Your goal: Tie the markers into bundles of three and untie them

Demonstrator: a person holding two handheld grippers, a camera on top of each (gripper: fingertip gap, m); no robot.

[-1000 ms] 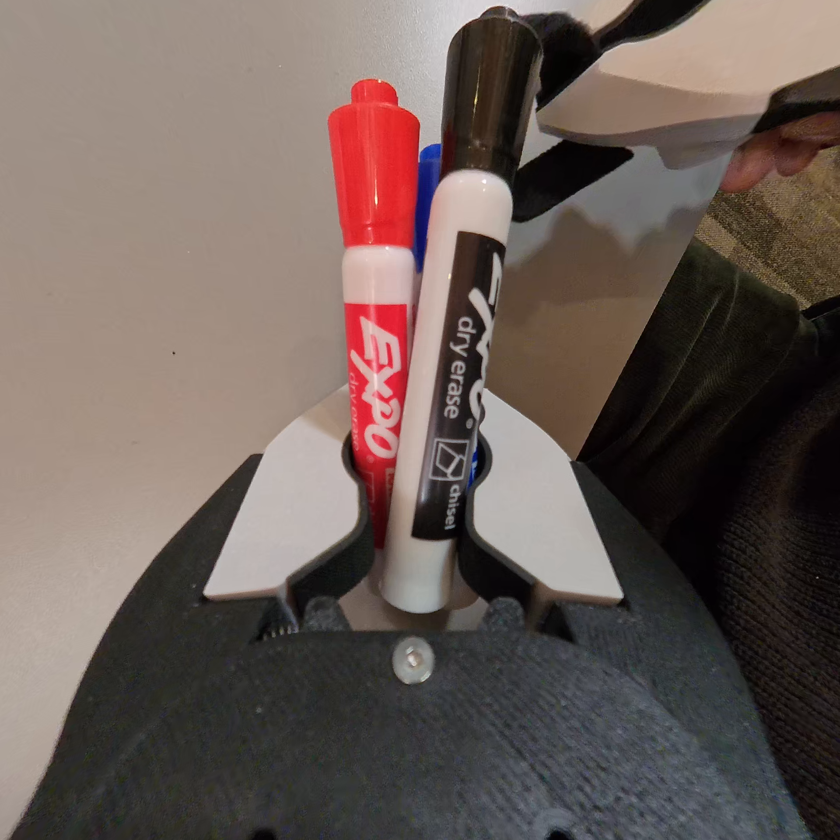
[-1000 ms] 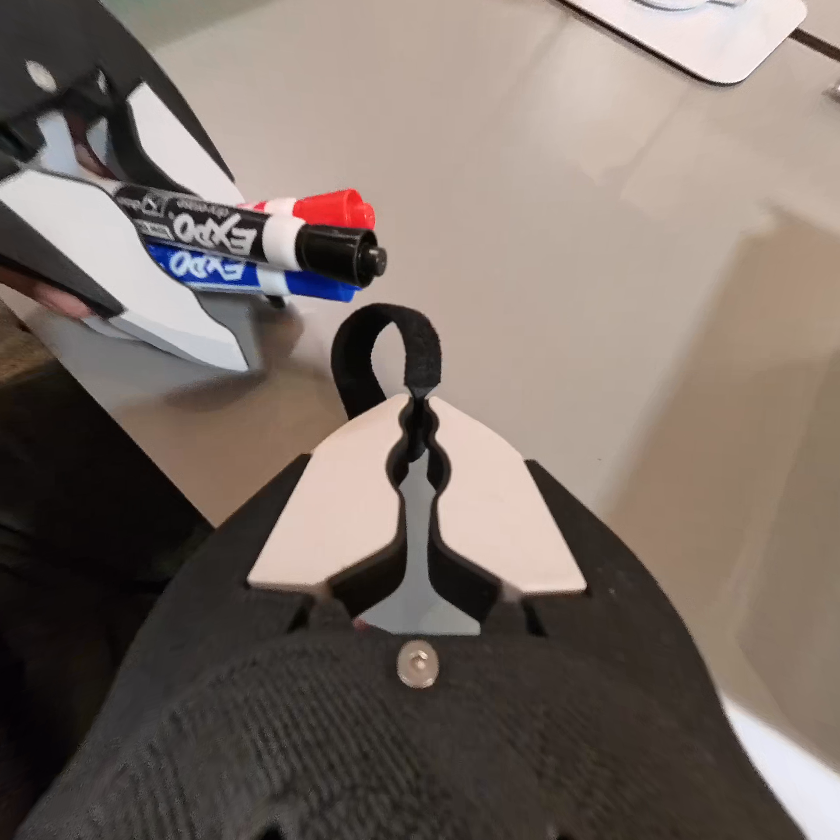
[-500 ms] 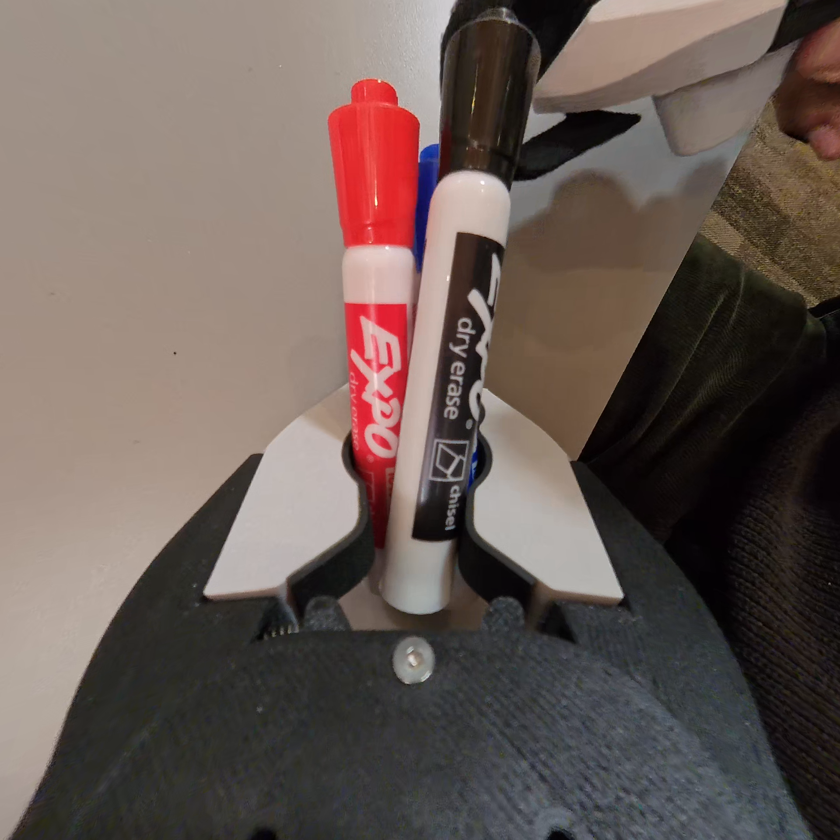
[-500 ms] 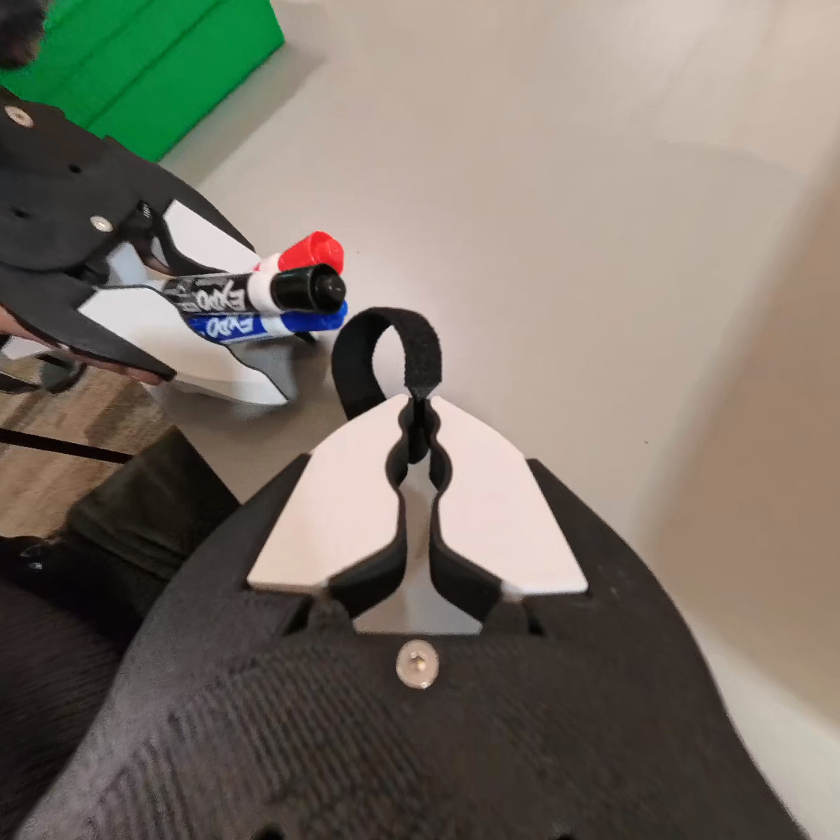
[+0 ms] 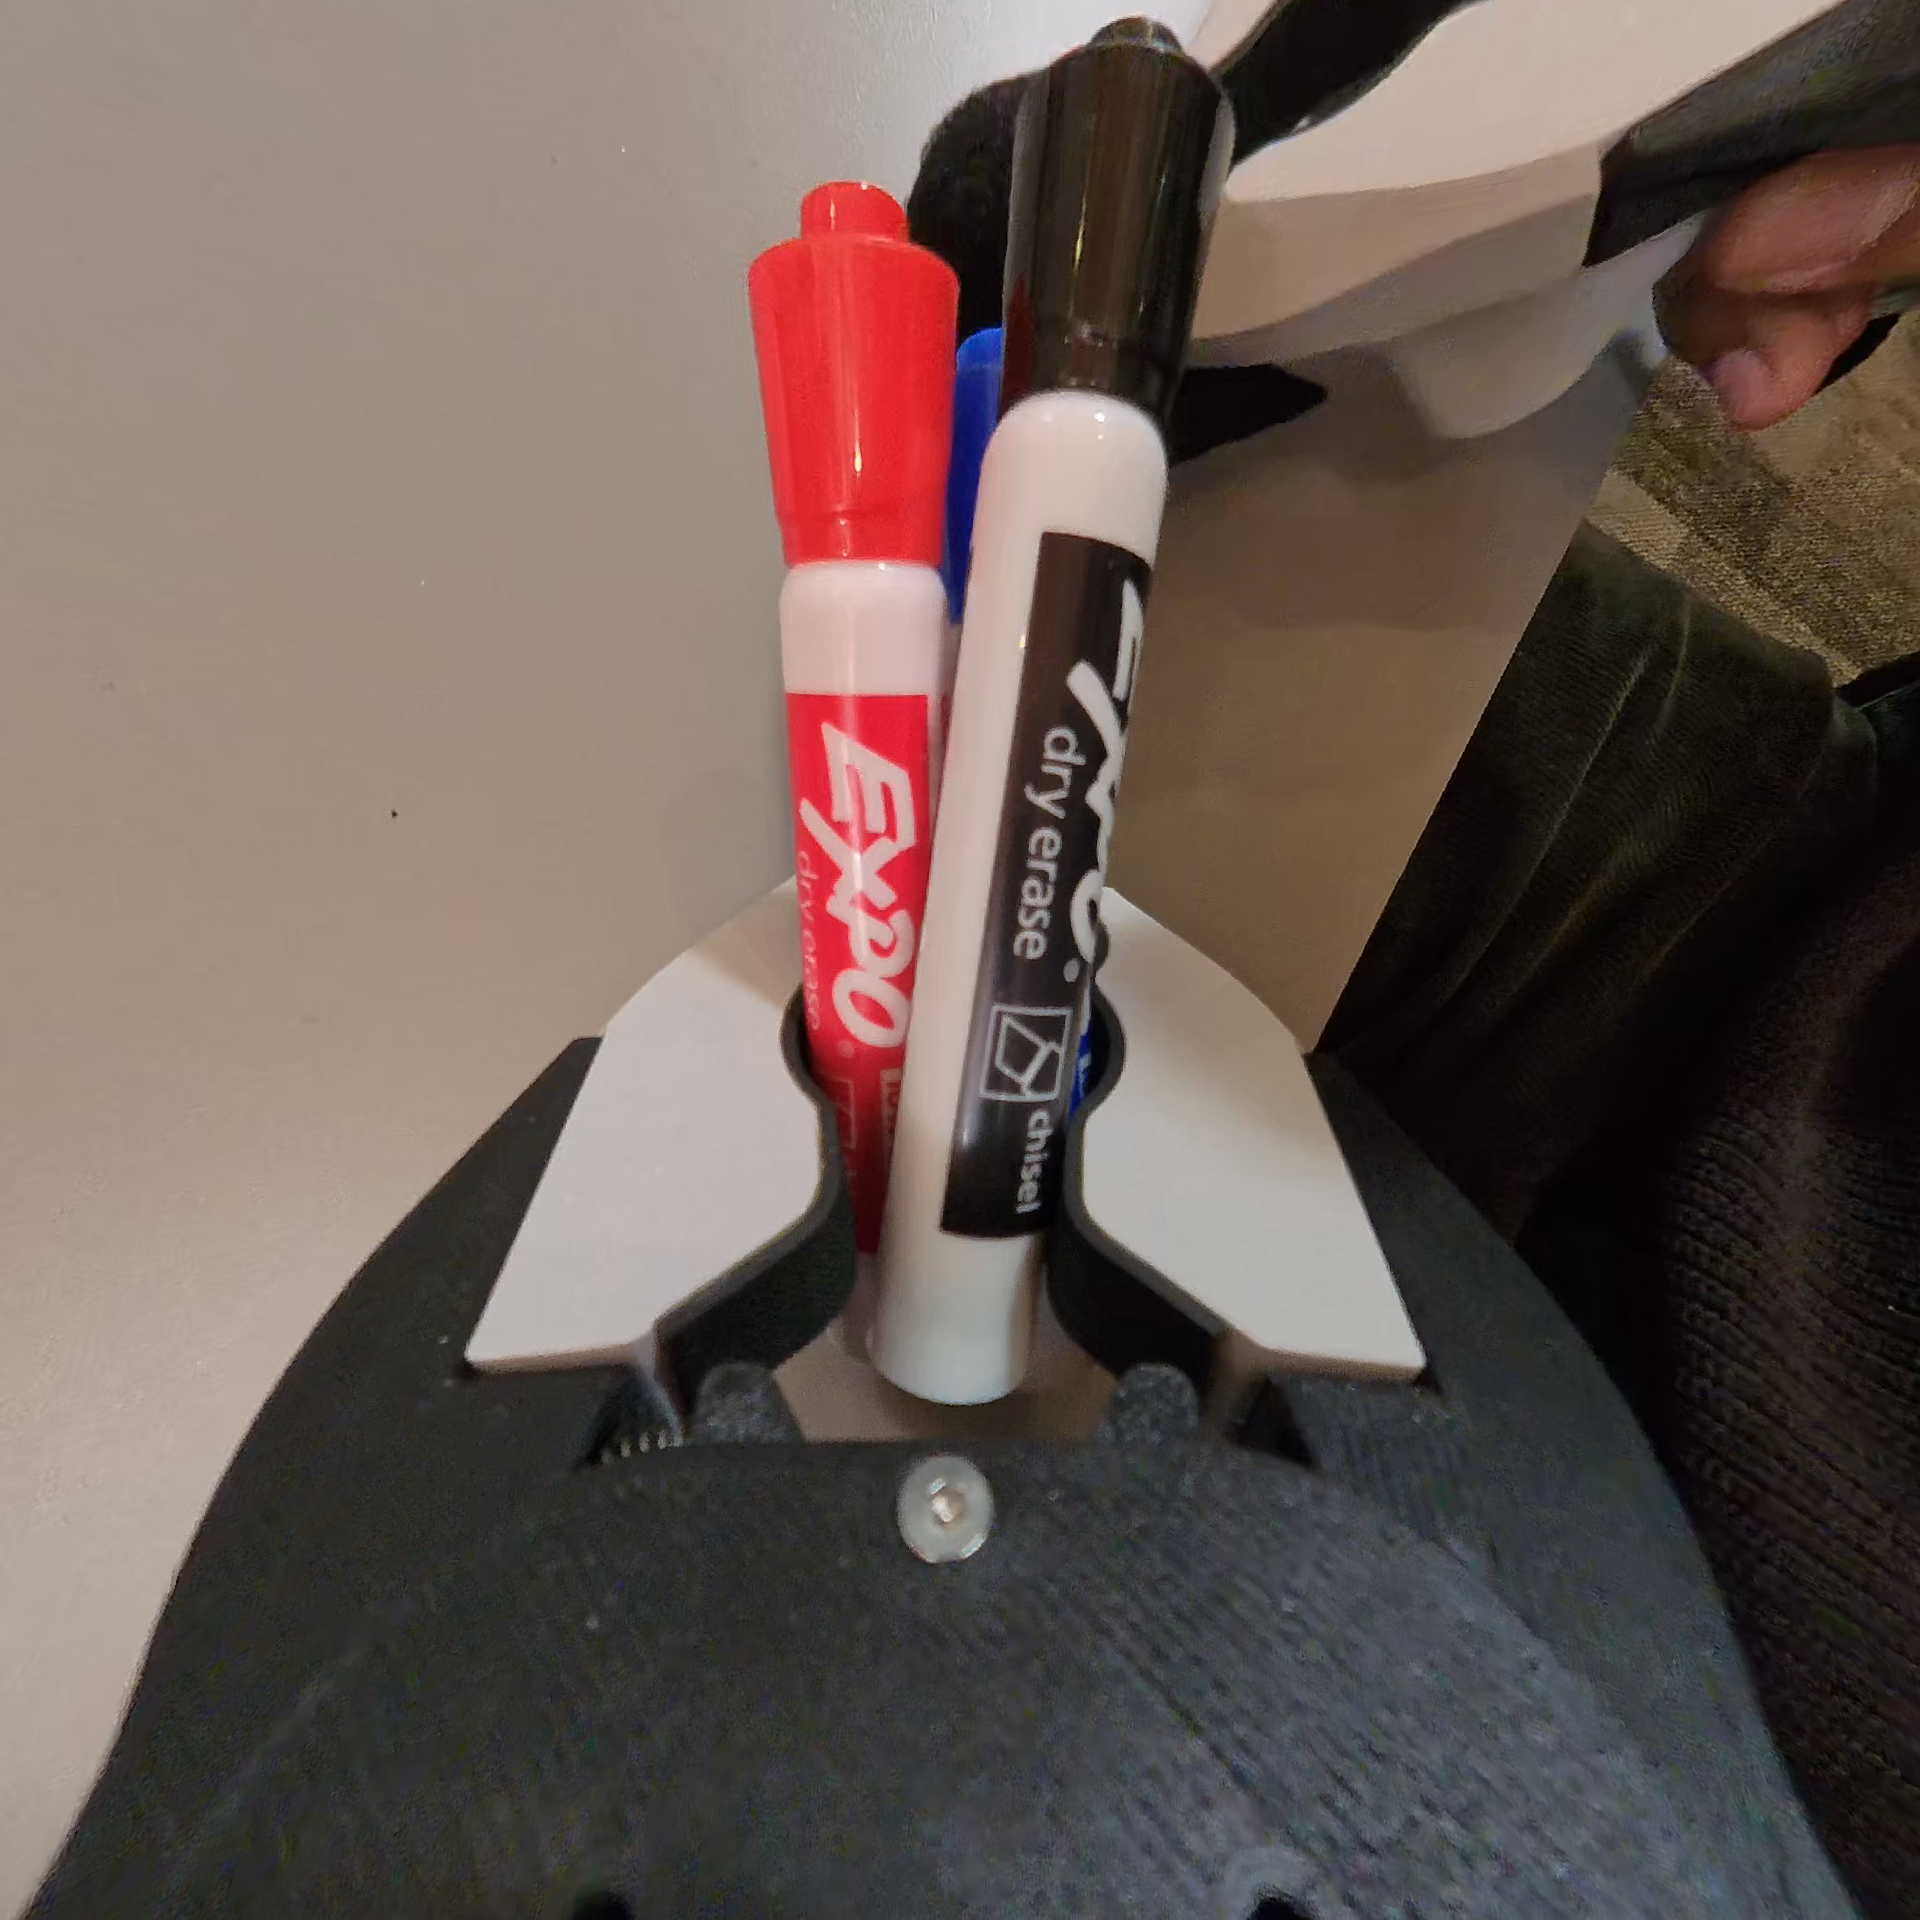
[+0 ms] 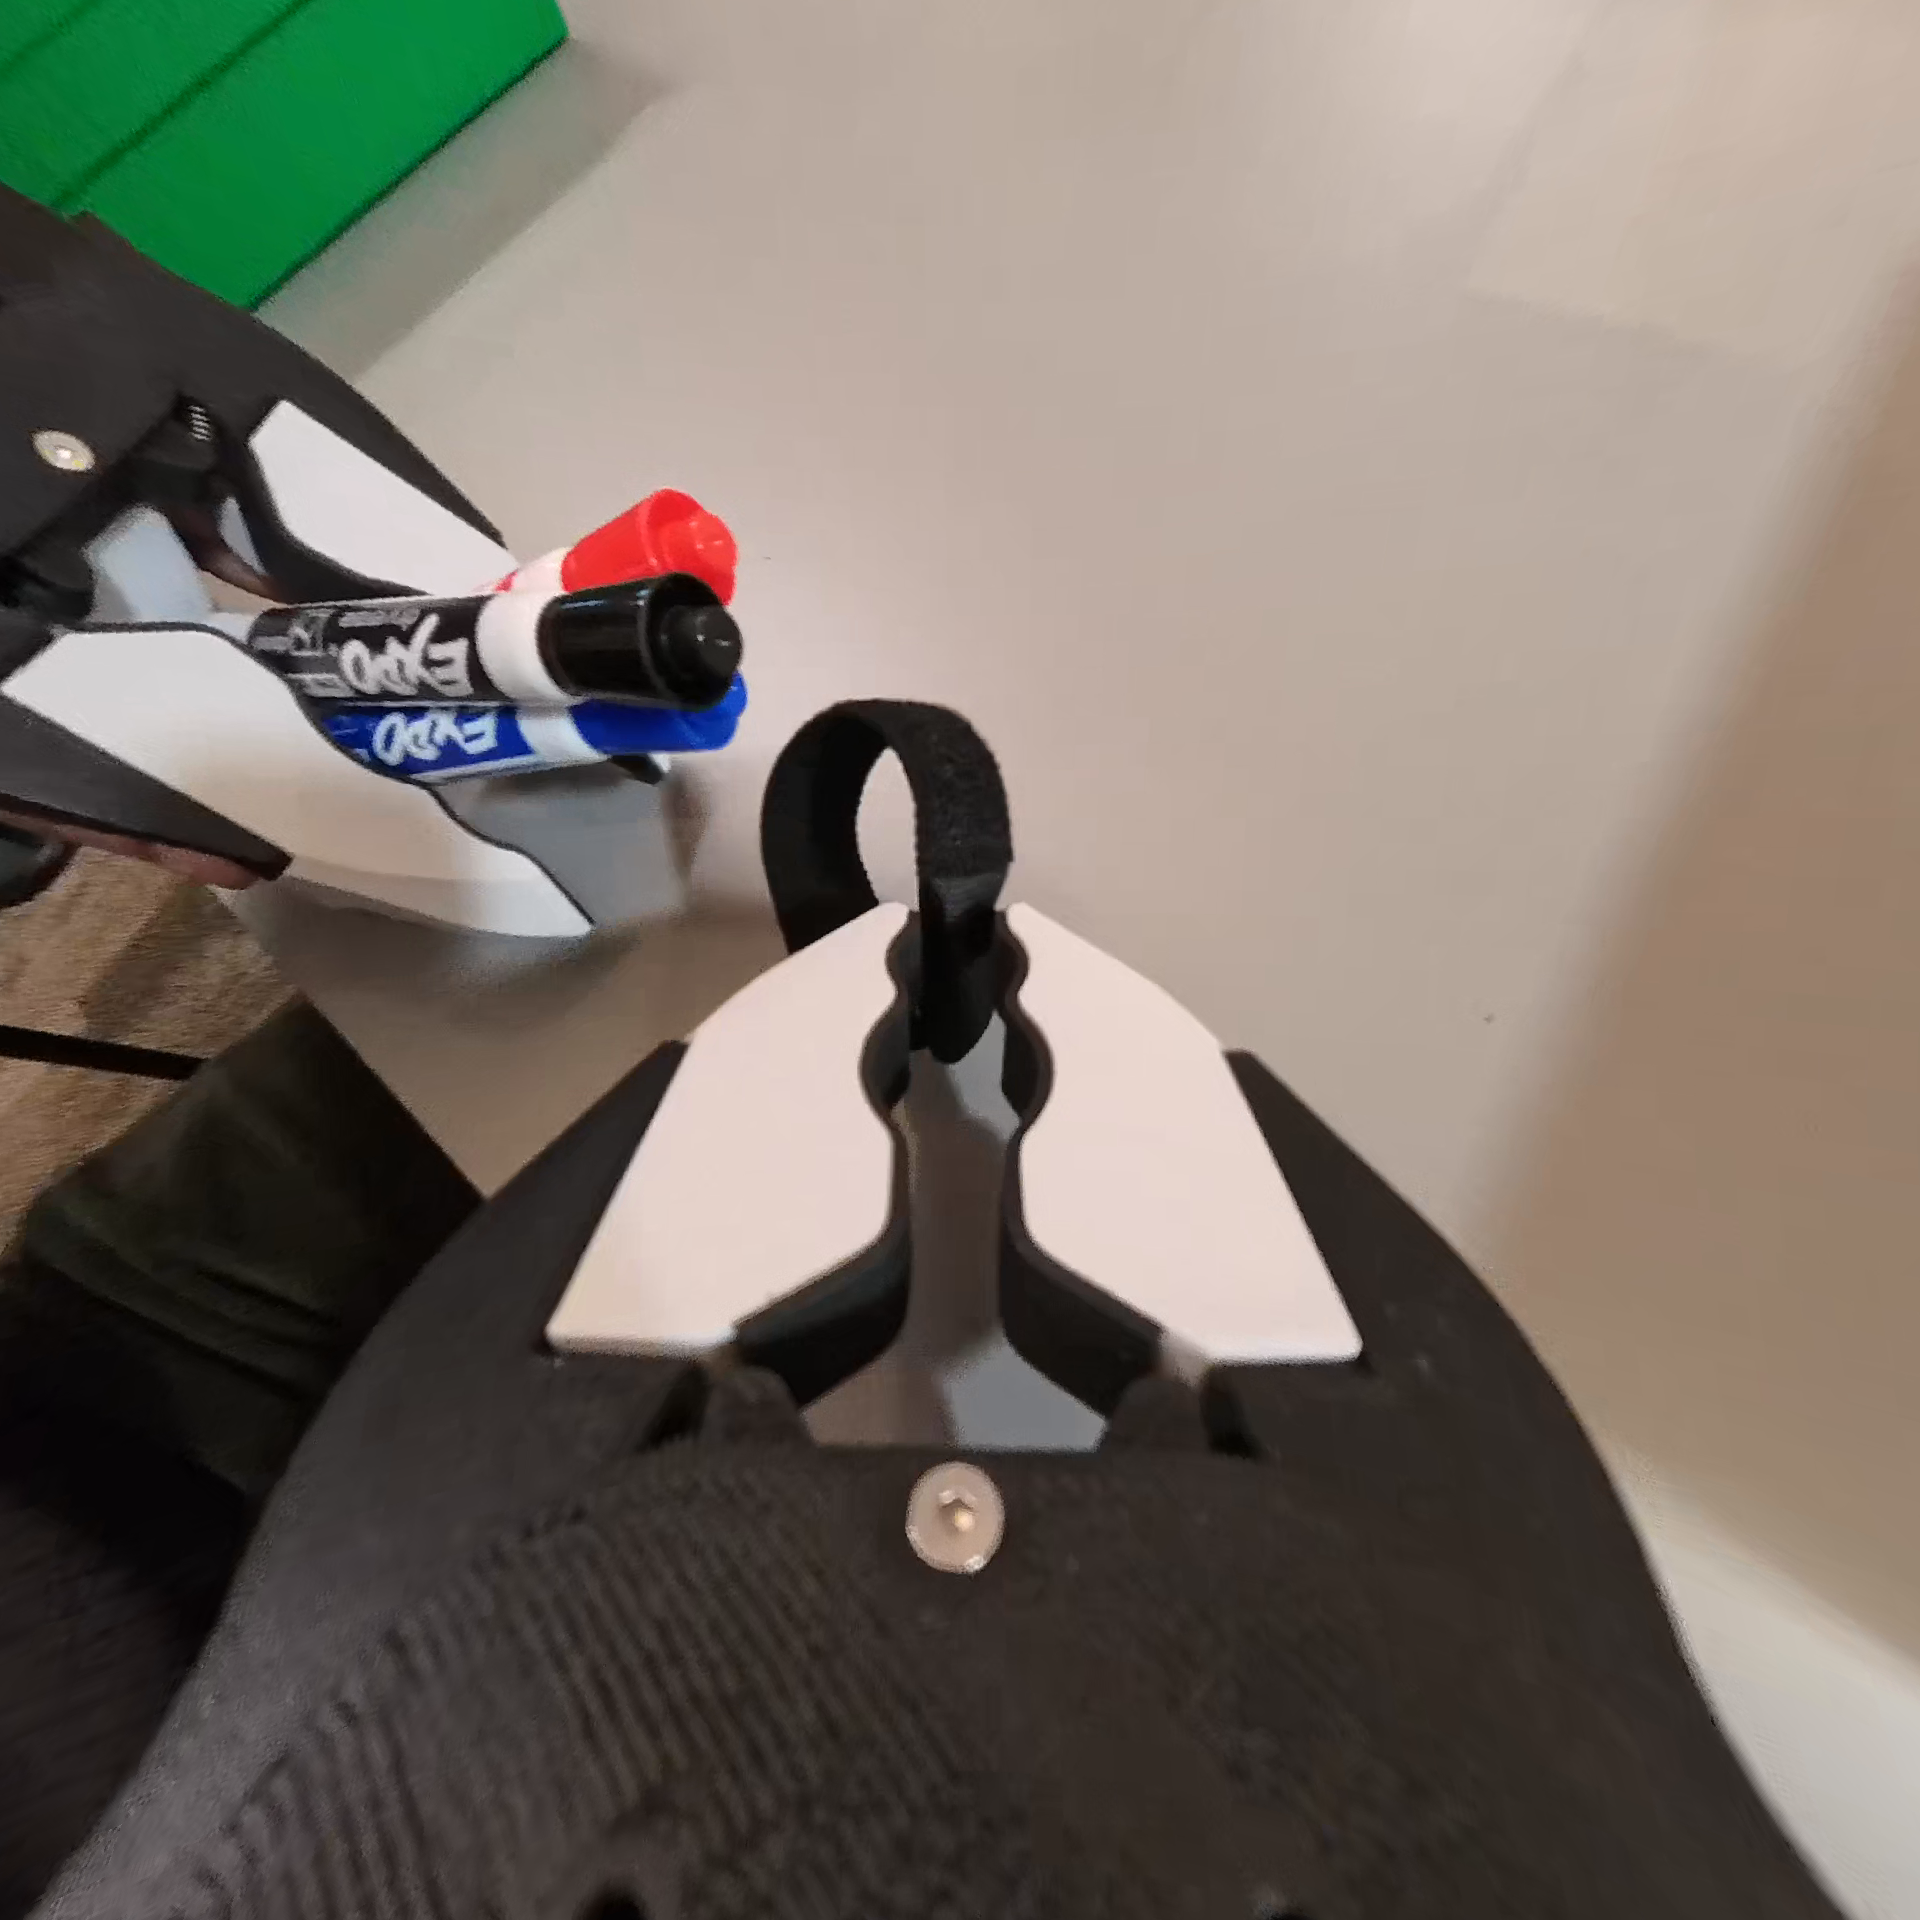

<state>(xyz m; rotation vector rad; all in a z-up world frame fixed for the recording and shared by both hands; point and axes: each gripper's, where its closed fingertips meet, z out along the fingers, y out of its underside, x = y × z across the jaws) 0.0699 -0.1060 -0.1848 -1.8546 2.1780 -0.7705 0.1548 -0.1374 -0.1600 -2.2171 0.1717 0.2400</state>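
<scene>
Since the earlier frames the right gripper (image 6: pixel 956 925) has closed in on the marker caps: the black strap loop (image 6: pixel 883 800) now sits just beside the blue marker (image 6: pixel 582 732) tip, nearer than half a second ago; in the left wrist view the loop shows behind the caps. Left gripper (image 5: pixel 951 997) unchanged, clamped on three markers: red marker (image 5: pixel 852 540), black marker (image 5: pixel 1049 727), blue one mostly hidden between them, caps pointing away from the camera. Right gripper's jaws pinched together on the strap's joined ends, loop standing up past the tips. Beige table (image 6: pixel 1247 416) under everything. Green box (image 6: pixel 208 114) at far left corner. A person's fingers (image 5: pixel 1808 281) on the right tool; dark trouser leg (image 5: pixel 1662 935) beside table edge.
</scene>
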